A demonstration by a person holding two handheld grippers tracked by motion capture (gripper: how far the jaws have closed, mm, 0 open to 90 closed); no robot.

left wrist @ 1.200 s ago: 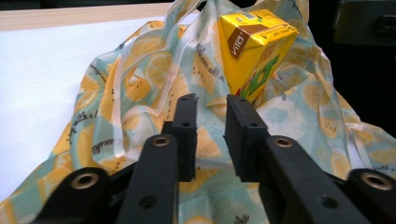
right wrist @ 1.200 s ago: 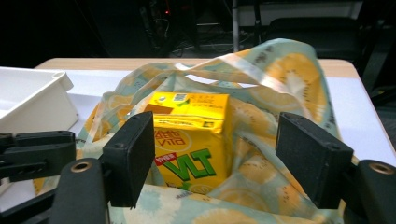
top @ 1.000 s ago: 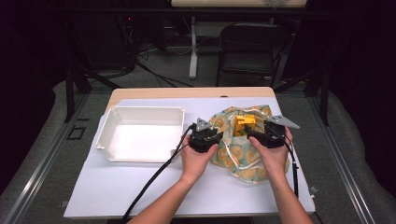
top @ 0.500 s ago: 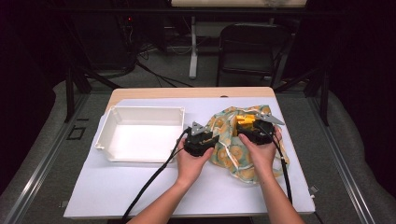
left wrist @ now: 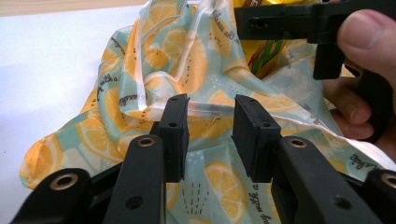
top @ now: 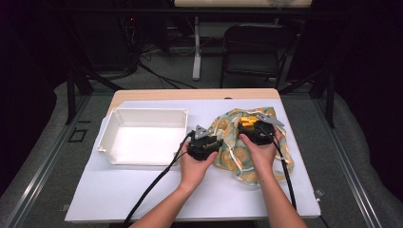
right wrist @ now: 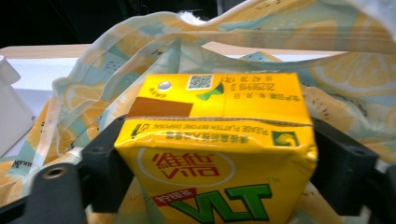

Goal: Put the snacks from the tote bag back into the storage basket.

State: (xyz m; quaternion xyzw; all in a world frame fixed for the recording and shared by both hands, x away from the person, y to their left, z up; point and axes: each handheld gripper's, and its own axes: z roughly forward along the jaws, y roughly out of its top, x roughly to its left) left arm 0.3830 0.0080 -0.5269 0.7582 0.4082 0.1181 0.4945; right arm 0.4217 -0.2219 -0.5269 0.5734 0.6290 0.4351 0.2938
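A lemon-print fabric bag point(top: 237, 156) lies crumpled on the white table cover, right of centre. My right gripper point(top: 245, 125) is shut on a yellow drink carton point(top: 246, 121) over the bag's open mouth. Its jaws have just been closing, and the pads press both sides of the carton point(right wrist: 219, 140). My left gripper point(top: 215, 137) is at the bag's left edge. In the left gripper view its pads point(left wrist: 175, 130) stand apart, with the bag's white hem point(left wrist: 210, 108) running across the gap and nothing pressed. The carton point(left wrist: 266, 51) shows beyond the hem.
A white rectangular tray point(top: 147, 110) stands left of the bag, close to my left hand; its corner point(right wrist: 11, 112) shows in the right gripper view. Black cables trail from both grippers toward the table's front edge. A chair stands behind the table.
My right hand has come left and slightly lower with the carton, closer to the left gripper. The left hand has barely moved.
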